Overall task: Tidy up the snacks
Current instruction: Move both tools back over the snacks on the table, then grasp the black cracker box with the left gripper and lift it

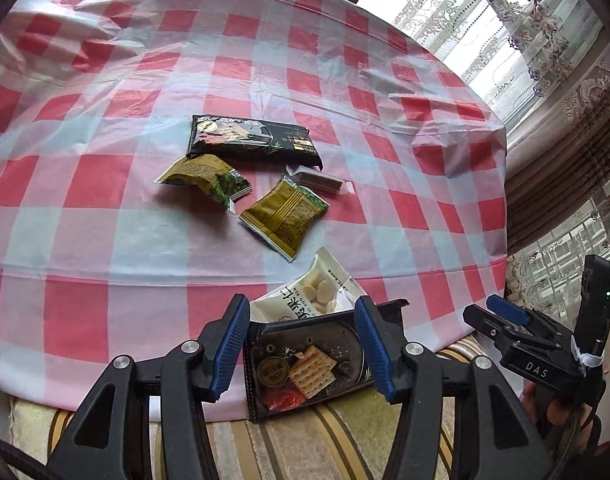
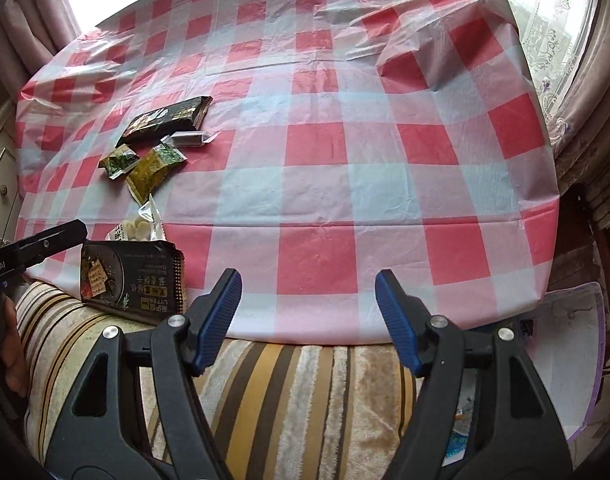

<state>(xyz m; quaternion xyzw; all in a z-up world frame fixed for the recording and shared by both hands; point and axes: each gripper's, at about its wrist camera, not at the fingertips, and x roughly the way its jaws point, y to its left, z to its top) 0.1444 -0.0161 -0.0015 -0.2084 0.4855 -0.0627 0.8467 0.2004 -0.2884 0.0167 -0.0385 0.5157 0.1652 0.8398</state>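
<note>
Left wrist view: left gripper [image 1: 303,350] at bottom centre, blue pads wide apart either side of a black cracker pack [image 1: 309,368]; can't tell if they actually pinch it. White snack bag [image 1: 311,290] just above it. Mid frame on the checked tablecloth [image 1: 105,184]: two green packets [image 1: 203,176] [image 1: 283,218], a second black pack [image 1: 253,140], a small grey bar [image 1: 319,180]. Right gripper [image 1: 505,316] at lower right.

Right wrist view: right gripper [image 2: 309,320] bottom centre, wide open, nothing between pads, over striped cushion [image 2: 285,380]. Black cracker pack [image 2: 131,280] lower left at cloth edge; other snacks upper left.
</note>
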